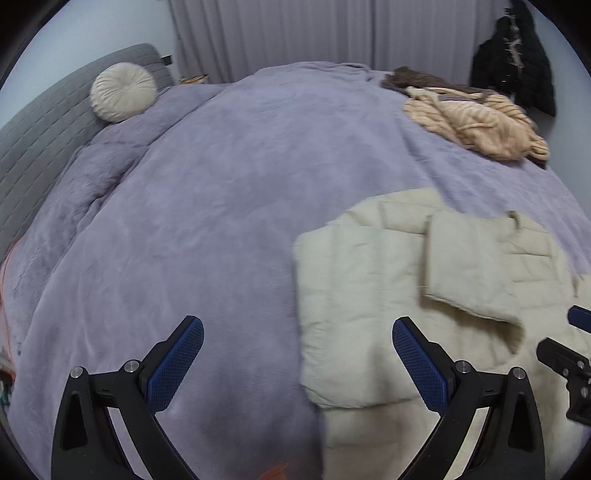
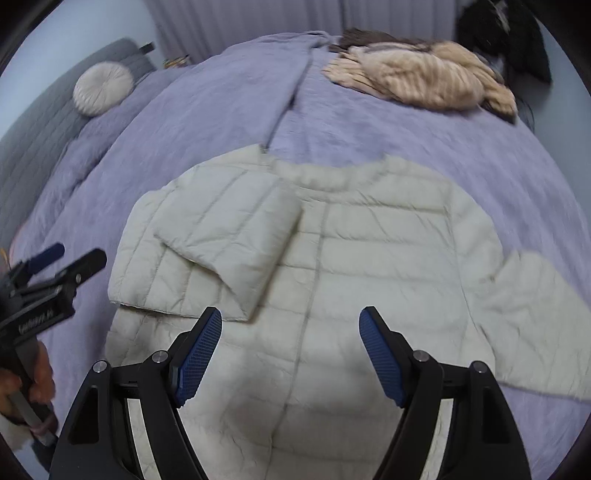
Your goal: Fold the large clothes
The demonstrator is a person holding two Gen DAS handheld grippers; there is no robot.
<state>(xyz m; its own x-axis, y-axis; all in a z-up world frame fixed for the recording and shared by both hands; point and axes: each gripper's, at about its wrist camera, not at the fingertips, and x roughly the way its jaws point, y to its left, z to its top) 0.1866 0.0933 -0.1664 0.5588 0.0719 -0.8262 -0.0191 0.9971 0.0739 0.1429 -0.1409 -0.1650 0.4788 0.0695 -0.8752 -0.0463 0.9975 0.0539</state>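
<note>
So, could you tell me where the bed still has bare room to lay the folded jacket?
The widest free patch of purple blanket lies between the round cushion and the cream jacket. The far corner is crowded by the beige knit garment.

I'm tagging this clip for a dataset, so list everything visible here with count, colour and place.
puffer jacket: one, cream, flat on the near part of the bed, one sleeve folded across its chest, the other spread out to the side
blanket: one, lilac, covering the bed
round cushion: one, off-white, against the headboard
headboard: one, grey, padded, at the bed's far left
knitted garment: one, beige with brown, heaped at the far right corner
dark coat: one, black, hanging at the wall
curtain: grey, behind the bed
left gripper: one, black with blue pads, open, above the jacket's edge
right gripper: one, same, open, above the jacket's front
hand: holding the left gripper's handle
</note>
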